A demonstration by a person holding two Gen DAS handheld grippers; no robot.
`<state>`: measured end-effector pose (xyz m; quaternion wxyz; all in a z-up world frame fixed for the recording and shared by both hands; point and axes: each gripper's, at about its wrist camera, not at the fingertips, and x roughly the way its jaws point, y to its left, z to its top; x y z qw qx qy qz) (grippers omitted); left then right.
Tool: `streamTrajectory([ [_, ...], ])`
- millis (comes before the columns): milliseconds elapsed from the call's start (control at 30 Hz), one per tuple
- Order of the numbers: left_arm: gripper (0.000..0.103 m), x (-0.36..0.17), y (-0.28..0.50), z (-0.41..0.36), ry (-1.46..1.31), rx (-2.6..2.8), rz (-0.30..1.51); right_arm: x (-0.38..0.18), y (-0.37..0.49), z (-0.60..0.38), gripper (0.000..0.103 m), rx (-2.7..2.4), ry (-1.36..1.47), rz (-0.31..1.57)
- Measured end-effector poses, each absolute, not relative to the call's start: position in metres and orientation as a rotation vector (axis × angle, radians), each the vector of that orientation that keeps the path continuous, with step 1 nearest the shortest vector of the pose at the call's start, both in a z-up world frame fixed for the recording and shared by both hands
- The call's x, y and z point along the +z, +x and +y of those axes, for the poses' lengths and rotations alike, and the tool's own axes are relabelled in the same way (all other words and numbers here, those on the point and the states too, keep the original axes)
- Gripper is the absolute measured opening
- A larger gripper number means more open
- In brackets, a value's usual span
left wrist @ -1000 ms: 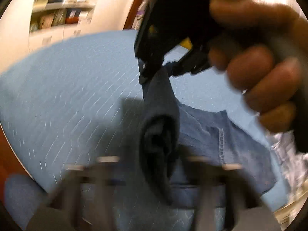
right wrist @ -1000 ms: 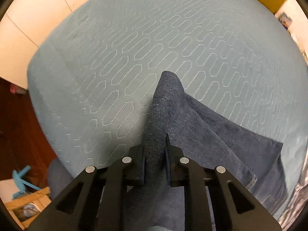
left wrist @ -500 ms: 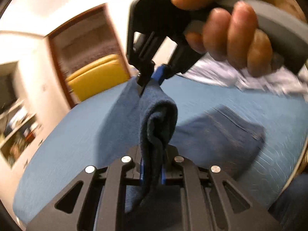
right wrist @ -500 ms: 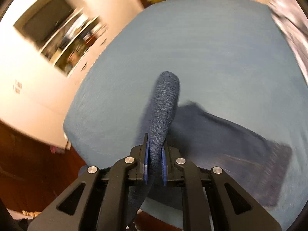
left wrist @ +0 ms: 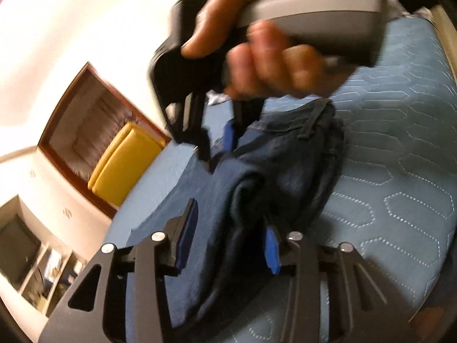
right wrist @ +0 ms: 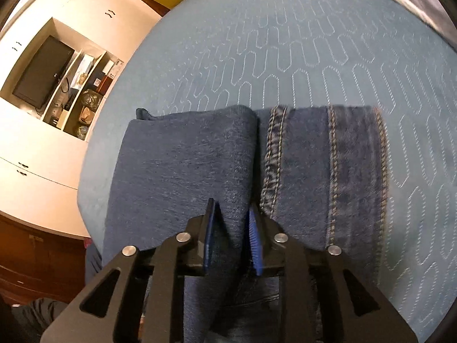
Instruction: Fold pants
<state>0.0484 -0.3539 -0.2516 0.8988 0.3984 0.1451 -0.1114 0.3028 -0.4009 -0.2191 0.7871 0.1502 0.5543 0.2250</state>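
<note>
Your left claw has just been opening; its pads stand apart around a loose bunch of the jeans. Your right claw, at six o'clock, has also just been opening and straddles the fold ridge without pinching. The jeans lie folded on the blue bedspread, no longer hanging lifted; smoothing remains.

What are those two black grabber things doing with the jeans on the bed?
A person is folding blue jeans on a quilted blue bed cover. The left gripper and right gripper have just been opening, letting go of the folded denim, which lies loosely between their pads.
</note>
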Motion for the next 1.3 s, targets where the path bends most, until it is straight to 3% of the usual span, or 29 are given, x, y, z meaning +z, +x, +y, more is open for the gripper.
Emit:
streamTrajectory([
  [33,0.019,-0.254,0.048,-0.357,0.823,-0.246,0.317,-0.219,0.303,-0.405,0.026,0.490,0.323,1.193],
  [133,0.014,-0.250,0.041,-0.348,0.811,-0.235,0.306,-0.222,0.314,-0.404,0.026,0.479,0.337,1.194],
  [200,0.013,-0.245,0.035,-0.347,0.816,-0.227,0.295,-0.220,0.315,-0.395,0.025,0.476,0.335,1.189],
  [267,0.013,-0.238,0.028,-0.352,0.813,-0.213,0.275,-0.216,0.317,-0.390,0.012,0.475,0.343,1.186],
  [333,0.013,-0.228,0.023,-0.358,0.818,-0.209,0.256,-0.204,0.317,-0.386,0.007,0.496,0.321,1.162],
  [567,0.013,-0.233,0.025,-0.405,0.910,-0.269,0.222,-0.168,0.315,-0.428,0.007,0.475,0.330,1.080],
  [967,0.015,-0.270,0.031,-0.432,0.999,-0.314,0.288,-0.202,0.310,-0.477,0.007,0.456,0.429,1.079],
  [1067,0.020,-0.269,0.032,-0.438,0.986,-0.315,0.293,-0.212,0.310,-0.474,0.010,0.421,0.384,1.080],
  [1100,0.031,-0.266,0.032,-0.434,0.970,-0.320,0.286,-0.213,0.309,-0.470,0.013,0.400,0.350,1.073],
  [1133,0.052,-0.259,0.027,-0.430,0.924,-0.339,0.277,-0.214,0.306,-0.466,0.021,0.372,0.310,1.060],
  [1200,0.075,-0.239,0.020,-0.414,0.812,-0.398,0.265,-0.210,0.300,-0.462,0.030,0.348,0.271,1.027],
  [1300,0.080,-0.192,-0.001,-0.371,0.582,-0.556,0.306,-0.200,0.292,-0.470,0.030,0.303,0.276,0.987],
])
